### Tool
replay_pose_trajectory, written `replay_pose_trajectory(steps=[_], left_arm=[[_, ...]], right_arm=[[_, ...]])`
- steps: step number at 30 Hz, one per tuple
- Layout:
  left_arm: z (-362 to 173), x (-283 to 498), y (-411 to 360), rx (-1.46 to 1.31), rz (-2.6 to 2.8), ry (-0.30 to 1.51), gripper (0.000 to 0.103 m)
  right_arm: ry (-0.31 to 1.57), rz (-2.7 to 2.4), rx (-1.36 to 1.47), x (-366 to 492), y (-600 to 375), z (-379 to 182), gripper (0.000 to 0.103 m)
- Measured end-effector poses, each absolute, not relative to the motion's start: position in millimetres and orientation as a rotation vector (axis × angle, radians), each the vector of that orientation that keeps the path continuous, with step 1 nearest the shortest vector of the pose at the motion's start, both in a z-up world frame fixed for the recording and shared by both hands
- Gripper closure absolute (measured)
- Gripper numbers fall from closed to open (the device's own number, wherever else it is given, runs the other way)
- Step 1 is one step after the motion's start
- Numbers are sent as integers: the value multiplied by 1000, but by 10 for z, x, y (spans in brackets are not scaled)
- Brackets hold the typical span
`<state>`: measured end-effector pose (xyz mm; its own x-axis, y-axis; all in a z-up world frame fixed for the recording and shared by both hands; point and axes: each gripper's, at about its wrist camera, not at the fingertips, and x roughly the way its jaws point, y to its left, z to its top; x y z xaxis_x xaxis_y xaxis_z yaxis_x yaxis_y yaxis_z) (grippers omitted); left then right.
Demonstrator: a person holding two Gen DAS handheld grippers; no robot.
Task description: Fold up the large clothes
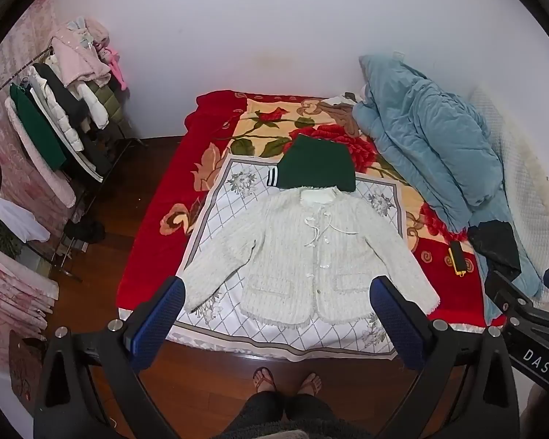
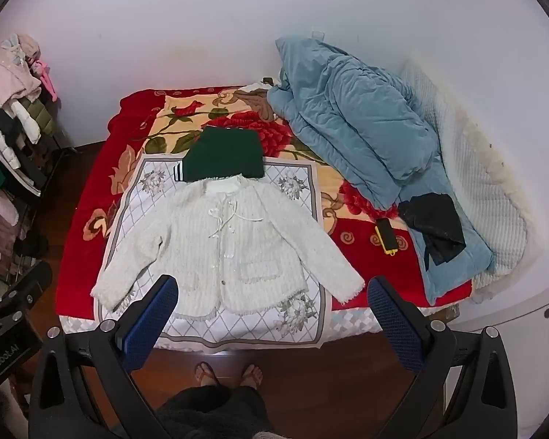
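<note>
Leftmost, a metal clothes rack hung with pink, white, black and green garments (image 1: 66, 109) stands on the dark wooden floor (image 1: 142, 168) beside the bed. Next comes the red plush blanket printed with big roses (image 1: 157, 197), and on it a white square cloth with a grey lattice and flower print (image 1: 223, 197). Spread flat on that cloth, front up with both sleeves out to the sides, lies the cream fuzzy knit cardigan with white ribbon ties (image 1: 303, 256), unfolded. Touching its collar on the far side sits a folded dark green garment with white-striped cuff (image 1: 316, 164). Below, at the bed's near edge, a person's two feet in flip-flops (image 1: 287, 380) stand on the floor. The left gripper (image 1: 278, 314) hangs above the cardigan's hem with its blue-padded fingers (image 1: 161, 322) spread wide and nothing between them; the right gripper (image 2: 274, 311) is likewise spread wide and empty. Its black body shows at the right edge of the left wrist view, printed with the letters "DAS"; the left one's body in the right wrist view bears partly cut-off lettering ending in "Robot.AI". Further right lie a black phone-like device in a yellow case (image 1: 457, 258), a crumpled black garment (image 1: 494, 241) and a heaped pale blue quilt (image 1: 428, 139).
</note>
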<state>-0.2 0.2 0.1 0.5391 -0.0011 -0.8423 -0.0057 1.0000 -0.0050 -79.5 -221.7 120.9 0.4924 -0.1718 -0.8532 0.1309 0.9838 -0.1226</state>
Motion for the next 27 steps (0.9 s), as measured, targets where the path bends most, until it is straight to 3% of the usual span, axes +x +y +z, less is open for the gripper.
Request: replay_pose_trajectory(steps=[27], left_arm=[[57, 73, -210, -11, -8, 1005, 0]], right_arm=[[1032, -182, -48, -796, -2162, 1307, 0]])
